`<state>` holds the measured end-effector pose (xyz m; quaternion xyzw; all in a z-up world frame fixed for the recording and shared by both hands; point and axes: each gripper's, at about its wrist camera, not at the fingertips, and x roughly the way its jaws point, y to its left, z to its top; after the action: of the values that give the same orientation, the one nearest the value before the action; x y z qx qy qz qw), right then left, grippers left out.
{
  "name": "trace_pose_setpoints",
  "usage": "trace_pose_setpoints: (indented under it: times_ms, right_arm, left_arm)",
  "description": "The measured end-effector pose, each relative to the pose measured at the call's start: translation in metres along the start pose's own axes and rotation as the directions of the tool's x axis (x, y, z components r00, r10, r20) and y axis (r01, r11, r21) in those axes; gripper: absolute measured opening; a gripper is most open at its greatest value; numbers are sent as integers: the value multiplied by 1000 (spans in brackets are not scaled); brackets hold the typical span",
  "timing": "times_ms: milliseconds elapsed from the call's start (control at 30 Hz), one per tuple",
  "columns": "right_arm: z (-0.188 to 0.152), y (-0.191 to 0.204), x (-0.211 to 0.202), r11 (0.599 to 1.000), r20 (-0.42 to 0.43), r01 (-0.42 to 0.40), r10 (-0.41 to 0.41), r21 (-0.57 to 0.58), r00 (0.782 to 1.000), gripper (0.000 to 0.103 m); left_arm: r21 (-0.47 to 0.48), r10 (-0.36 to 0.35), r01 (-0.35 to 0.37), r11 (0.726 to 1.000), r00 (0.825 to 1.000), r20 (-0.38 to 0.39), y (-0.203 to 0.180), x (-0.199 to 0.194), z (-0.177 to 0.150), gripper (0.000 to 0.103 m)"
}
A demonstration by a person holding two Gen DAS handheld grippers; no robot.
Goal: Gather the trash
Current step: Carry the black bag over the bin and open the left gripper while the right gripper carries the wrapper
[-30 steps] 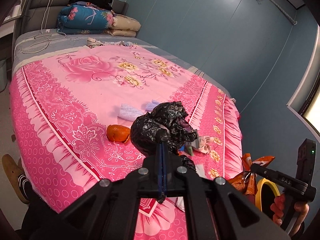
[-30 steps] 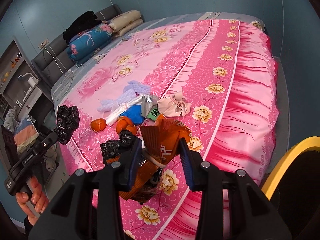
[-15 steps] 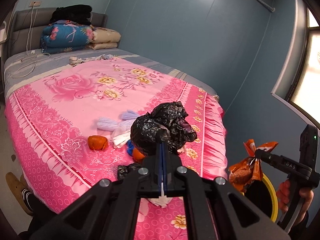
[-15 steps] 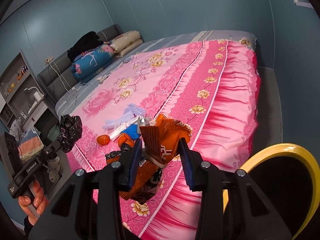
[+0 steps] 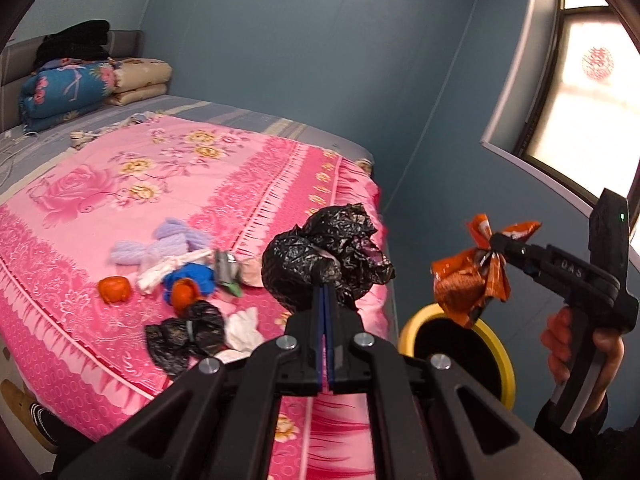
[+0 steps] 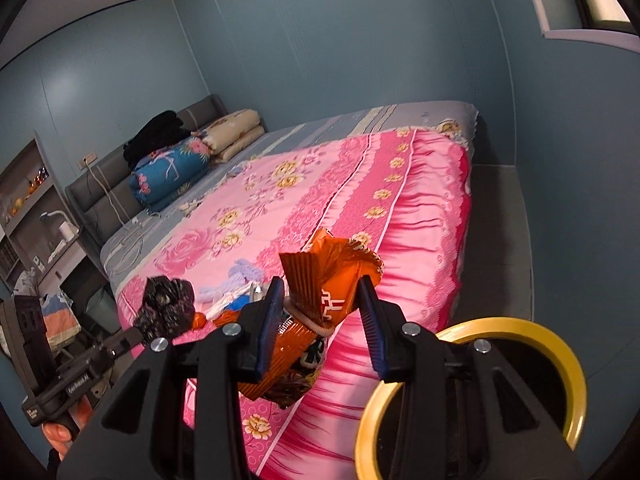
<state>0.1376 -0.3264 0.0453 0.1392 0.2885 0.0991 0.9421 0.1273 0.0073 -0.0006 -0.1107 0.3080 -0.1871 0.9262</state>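
My left gripper [image 5: 325, 292] is shut on a crumpled black plastic bag [image 5: 326, 258], held up in the air over the bed's corner; the same black bag [image 6: 164, 312] shows at the left of the right wrist view. My right gripper [image 6: 322, 312] is shut on an orange snack wrapper [image 6: 324, 292] tied with a rubber band; that orange wrapper [image 5: 472, 284] hangs just above a yellow-rimmed black bin [image 5: 498, 364]. The bin's rim [image 6: 560, 352] lies low at the right. More trash stays on the pink bedspread [image 5: 160, 176]: another black bag [image 5: 184, 334], orange peels [image 5: 114, 289], white tissue [image 5: 244, 328].
Folded quilts [image 5: 80, 84] and dark clothes lie at the bed's head. Lilac socks [image 5: 168, 240] and a blue cloth [image 5: 196, 274] sit among the trash. A shelf unit [image 6: 28, 208] stands left of the bed. A slipper [image 5: 24, 412] is on the floor. A window [image 5: 580, 80] is at the right.
Both grippers rose and swung away from the bed toward the yellow-rimmed bin, each still holding its trash. The bin now shows larger in both views.
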Motion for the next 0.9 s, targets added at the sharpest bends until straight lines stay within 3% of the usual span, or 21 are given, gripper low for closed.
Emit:
trace_pose_setpoints:
  times_ms: [400,733,900]
  right_arm:
    - [19,-48,-65,988,140,148,-154,53,978,37]
    - [24,-81,-102,967,197,247,-255,60,947,37]
    - [22,-93,-105,962,187,261,-271,76,944,37]
  left_arm:
    - [95,-124,133,987,987,-100,-75,25,-5,0]
    - [169,-224,260,951,952,-207,-139,50,-26,0]
    - [199,-251,307,931,931,-265,-162,61,-41,0]
